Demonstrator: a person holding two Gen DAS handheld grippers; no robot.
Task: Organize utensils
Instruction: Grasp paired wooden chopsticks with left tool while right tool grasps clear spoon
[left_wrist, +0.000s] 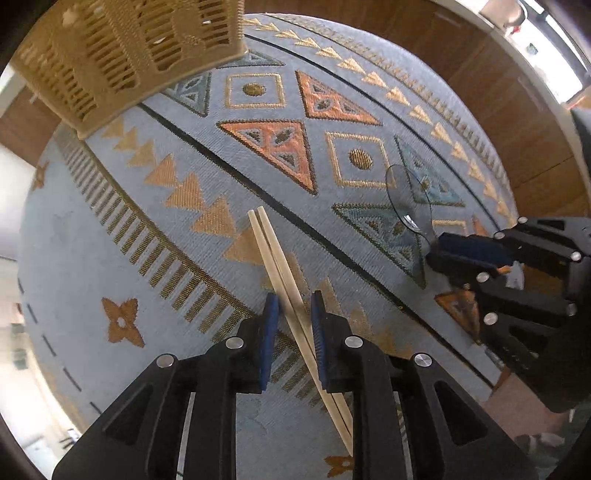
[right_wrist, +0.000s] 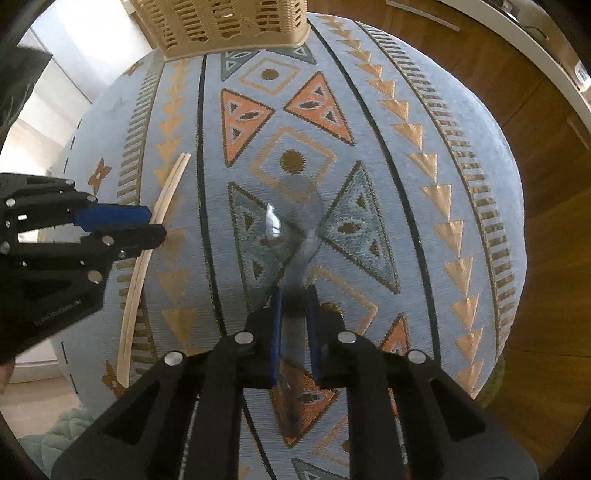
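Note:
A pair of pale wooden chopsticks (left_wrist: 275, 254) lies on the patterned blue cloth and runs between the pads of my left gripper (left_wrist: 294, 308). The jaws stand a little apart around the chopsticks, not pressed on them. The chopsticks also show in the right wrist view (right_wrist: 142, 266). My right gripper (right_wrist: 295, 301) is closed on the handle of a clear plastic spoon (right_wrist: 291, 221), whose bowl points away over the cloth. The spoon (left_wrist: 408, 201) and the right gripper (left_wrist: 441, 251) show at the right of the left wrist view.
A tan slotted plastic basket (left_wrist: 122, 55) stands at the far end of the cloth; it also shows in the right wrist view (right_wrist: 221, 22). The cloth (right_wrist: 443, 206) covers a table. Wooden floor (right_wrist: 554, 184) lies beyond its right edge.

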